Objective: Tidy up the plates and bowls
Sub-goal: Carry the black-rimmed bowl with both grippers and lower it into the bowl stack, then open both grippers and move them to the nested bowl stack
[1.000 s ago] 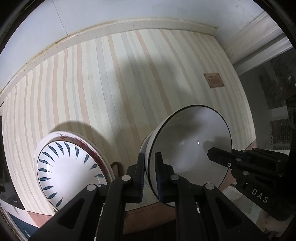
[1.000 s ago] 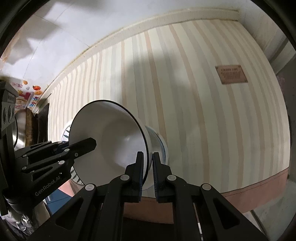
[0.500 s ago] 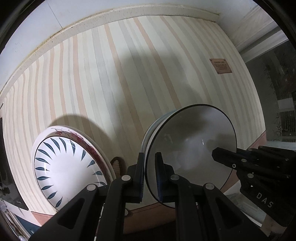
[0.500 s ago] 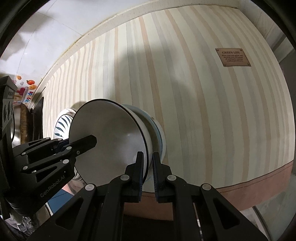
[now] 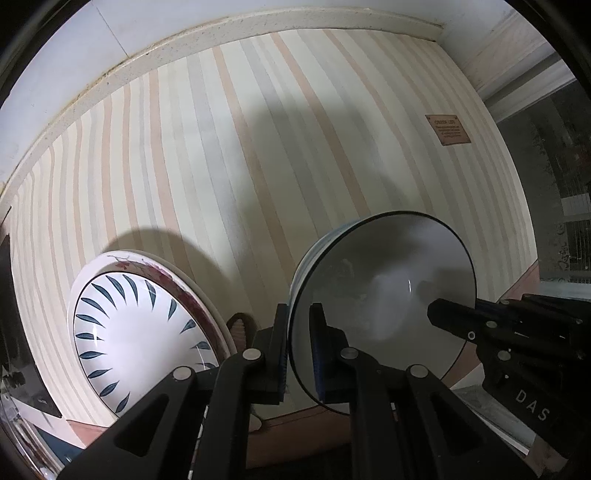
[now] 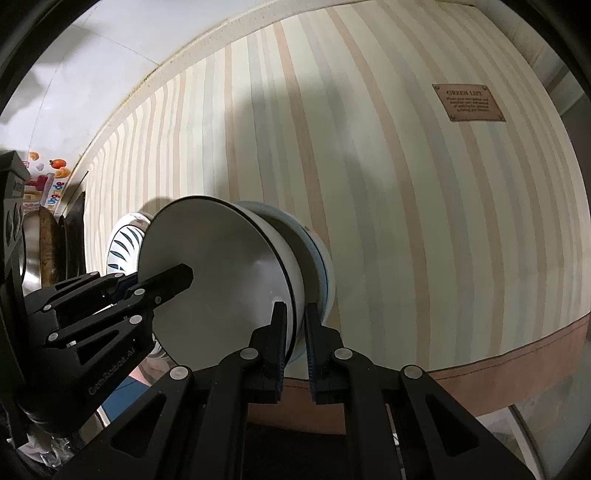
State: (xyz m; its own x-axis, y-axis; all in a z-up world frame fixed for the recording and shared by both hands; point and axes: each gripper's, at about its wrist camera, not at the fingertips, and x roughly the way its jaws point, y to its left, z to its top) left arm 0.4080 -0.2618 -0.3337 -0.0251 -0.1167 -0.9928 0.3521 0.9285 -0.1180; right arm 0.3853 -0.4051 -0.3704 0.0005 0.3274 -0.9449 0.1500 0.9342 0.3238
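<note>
A white bowl with a thin black rim [image 5: 384, 295] [image 6: 221, 280] sits tilted inside a blue-rimmed bowl [image 5: 314, 251] [image 6: 321, 266] on the striped mat [image 5: 258, 147]. My left gripper [image 5: 299, 354] [image 6: 177, 277] is shut on the white bowl's left rim, one finger inside and one outside. My right gripper [image 6: 295, 332] [image 5: 454, 314] pinches the opposite rim in the same way. Left of the bowls, a white plate with blue leaf marks [image 5: 140, 332] [image 6: 123, 240] lies on a plate with a red flowered rim [image 5: 147, 264].
A brown label [image 5: 447, 130] [image 6: 468, 102] is sewn on the mat's far right. A wall with a pale ledge [image 5: 221, 33] runs along the back. Dark pans and a metal rim [image 6: 37, 240] stand to the left. The mat's brown border [image 6: 517, 354] marks the near edge.
The white bowl has tipped a little and settled closer into the blue-rimmed bowl. Both grippers keep their hold on its rim.
</note>
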